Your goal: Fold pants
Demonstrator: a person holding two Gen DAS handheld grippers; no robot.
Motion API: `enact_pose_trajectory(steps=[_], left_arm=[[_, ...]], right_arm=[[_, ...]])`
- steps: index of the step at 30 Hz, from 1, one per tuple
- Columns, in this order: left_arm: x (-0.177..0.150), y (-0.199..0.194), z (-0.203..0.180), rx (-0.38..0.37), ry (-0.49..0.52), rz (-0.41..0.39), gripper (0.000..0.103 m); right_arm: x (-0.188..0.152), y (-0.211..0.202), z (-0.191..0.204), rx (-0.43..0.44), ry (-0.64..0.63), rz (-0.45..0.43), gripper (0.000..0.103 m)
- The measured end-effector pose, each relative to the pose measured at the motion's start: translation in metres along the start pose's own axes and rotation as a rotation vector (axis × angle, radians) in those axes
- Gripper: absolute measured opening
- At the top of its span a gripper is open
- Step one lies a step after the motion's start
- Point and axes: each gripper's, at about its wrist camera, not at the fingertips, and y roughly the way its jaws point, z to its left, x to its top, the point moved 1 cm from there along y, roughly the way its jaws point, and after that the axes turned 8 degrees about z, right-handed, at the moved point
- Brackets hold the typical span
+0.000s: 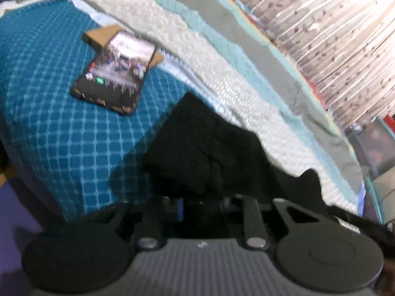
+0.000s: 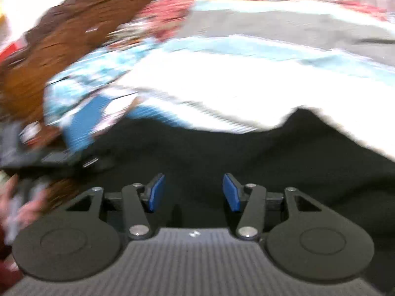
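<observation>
The black pants (image 1: 205,153) lie in a folded, bunched heap on the teal checked bedspread (image 1: 61,135), right in front of my left gripper (image 1: 201,203). Its blue pads are mostly hidden against the dark cloth, so its state is unclear. In the right wrist view, the pants (image 2: 246,157) spread wide across the lower half. My right gripper (image 2: 193,191) hovers just over them with its blue pads (image 2: 156,192) wide apart and nothing between them. The view is heavily blurred.
A phone (image 1: 116,83) with a lit screen lies on a cardboard piece on the bedspread, far left of the pants. A white, light-blue and grey quilt (image 1: 222,79) runs behind the pants. A brown fuzzy blanket (image 2: 61,39) lies at the far left.
</observation>
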Motion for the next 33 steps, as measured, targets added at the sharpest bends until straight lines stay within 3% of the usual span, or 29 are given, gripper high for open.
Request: enact_pose_trajectory(steps=[2,5,6,8,9,10,11,13,15,17,19,20,22,23,24,26,28,30,33], left_arm=[[-0.003,-0.012,-0.003,0.015,0.061,-0.049,0.019],[-0.006,-0.014,-0.007,0.033,0.096,-0.047,0.019],[-0.005,-0.012,-0.005,0.036,0.086,-0.041,0.019],[-0.005,-0.010,-0.002,0.029,0.065,-0.037,0.019],[-0.006,-0.010,-0.002,0.027,0.066,-0.040,0.019],[-0.006,-0.012,-0.004,0.024,0.071,-0.048,0.019],[-0.007,-0.017,-0.004,0.020,0.076,-0.062,0.019],[-0.005,-0.031,-0.012,-0.003,0.094,-0.120,0.018],[-0.006,-0.046,-0.022,-0.009,0.148,-0.195,0.018],[-0.008,-0.051,-0.032,0.000,0.197,-0.260,0.018],[-0.008,-0.037,-0.037,0.055,0.212,-0.264,0.018],[-0.009,-0.026,-0.037,0.108,0.224,-0.250,0.019],[-0.013,0.005,-0.028,0.213,0.196,-0.155,0.020],[-0.017,0.014,-0.020,0.226,0.156,-0.109,0.024],[-0.020,0.011,-0.017,0.217,0.137,-0.115,0.026],[-0.020,-0.003,-0.019,0.202,0.154,-0.124,0.032],[-0.019,-0.022,-0.019,0.224,0.153,-0.143,0.041],[-0.013,-0.043,-0.014,0.218,0.134,-0.181,0.042],[-0.007,-0.076,-0.014,0.215,0.094,-0.274,0.041]], right_arm=[[0.027,0.013,-0.020,-0.089,0.070,-0.022,0.055],[0.069,0.041,-0.050,-0.207,0.115,-0.049,0.074],[0.077,0.056,-0.058,-0.237,0.107,-0.040,0.084],[0.082,0.069,-0.089,-0.261,0.114,0.033,0.085],[0.085,0.080,-0.097,-0.261,0.128,0.087,0.076],[0.085,0.093,-0.101,-0.253,0.139,0.137,0.036],[0.085,0.105,-0.099,-0.231,0.126,0.181,0.016],[0.082,0.108,-0.088,-0.232,0.077,0.170,0.010],[0.082,0.081,-0.087,-0.210,0.095,0.046,0.010],[0.088,0.050,-0.094,-0.154,0.226,-0.134,0.010],[0.089,0.041,-0.101,-0.151,0.283,-0.239,0.012],[0.088,0.052,-0.099,-0.169,0.284,-0.240,0.015],[0.081,0.083,-0.099,-0.233,0.273,-0.125,0.042],[0.076,0.100,-0.098,-0.273,0.259,-0.047,0.047],[0.071,0.112,-0.096,-0.309,0.240,-0.003,0.048],[0.065,0.118,-0.087,-0.325,0.213,-0.033,0.049],[0.063,0.104,-0.082,-0.268,0.255,-0.075,0.053],[0.055,0.082,-0.077,-0.181,0.286,-0.123,0.053],[0.025,0.039,-0.077,-0.052,0.276,-0.128,0.053]])
